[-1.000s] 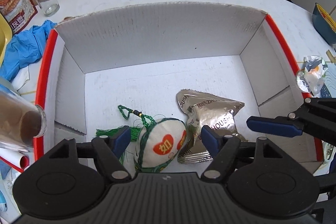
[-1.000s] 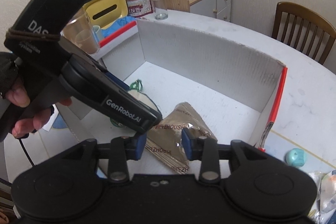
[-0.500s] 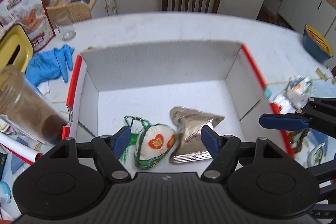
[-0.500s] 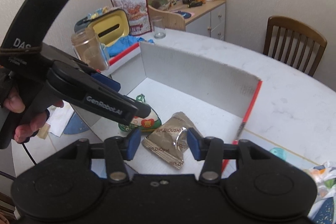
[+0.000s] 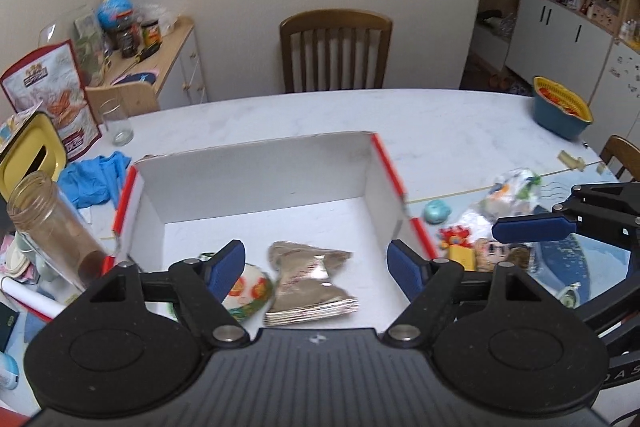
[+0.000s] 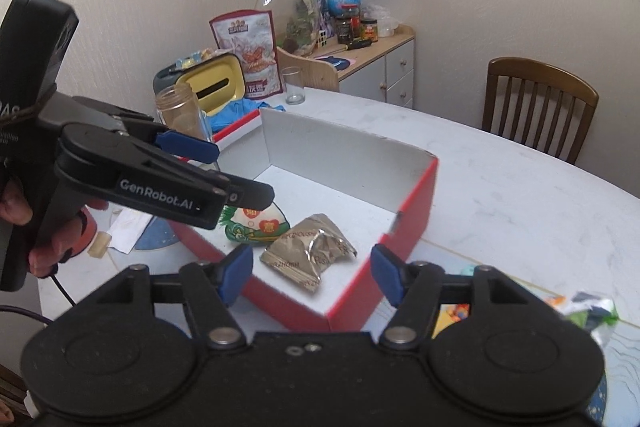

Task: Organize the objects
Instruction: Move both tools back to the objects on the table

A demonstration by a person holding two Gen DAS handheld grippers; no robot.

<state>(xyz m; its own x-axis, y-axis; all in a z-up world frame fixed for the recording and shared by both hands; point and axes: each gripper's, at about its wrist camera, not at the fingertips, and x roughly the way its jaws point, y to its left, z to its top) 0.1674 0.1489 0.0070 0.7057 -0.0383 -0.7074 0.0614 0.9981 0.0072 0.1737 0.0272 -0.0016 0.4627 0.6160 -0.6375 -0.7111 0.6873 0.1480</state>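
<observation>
Two items are already placed in the red-edged white cardboard box (image 5: 264,187): a crumpled silver foil snack packet (image 5: 310,279) and a white embroidered pouch with red hearts and green trim (image 5: 246,293), lying just beside each other near the box's front wall.

Left gripper (image 5: 316,269): jaws wide and opening, nothing between the pads; box contents are only seen through the gap. Right gripper (image 6: 312,277): jaws also opening, empty, foil packet visible below but not touched. Both are held above the box, pointed down at an angle.

Step in hand is judged to be the fetch of the next item. Unsorted things are left on the marble table (image 5: 440,123) to the right of the box: a small teal round object (image 5: 437,209), a clear crinkled plastic wrapper with colourful print (image 5: 508,195), and a cluster of small colourful toys (image 5: 472,251), details blurred.

For a clean next pick:
- One item should be targeted at a time; the toys are touching, so the outermost is easiest to isolate.
- Jaws should be kept wide until the pads straddle the item.
- The wrapper is likely thin and slippery; a bunched fold should be pinched, not a flat edge.
- The box rim should be cleared on the carry, with release low over the bare floor toward the back wall.
- The right gripper is nearer that pile, so the left is best kept clear to avoid a clash.
</observation>
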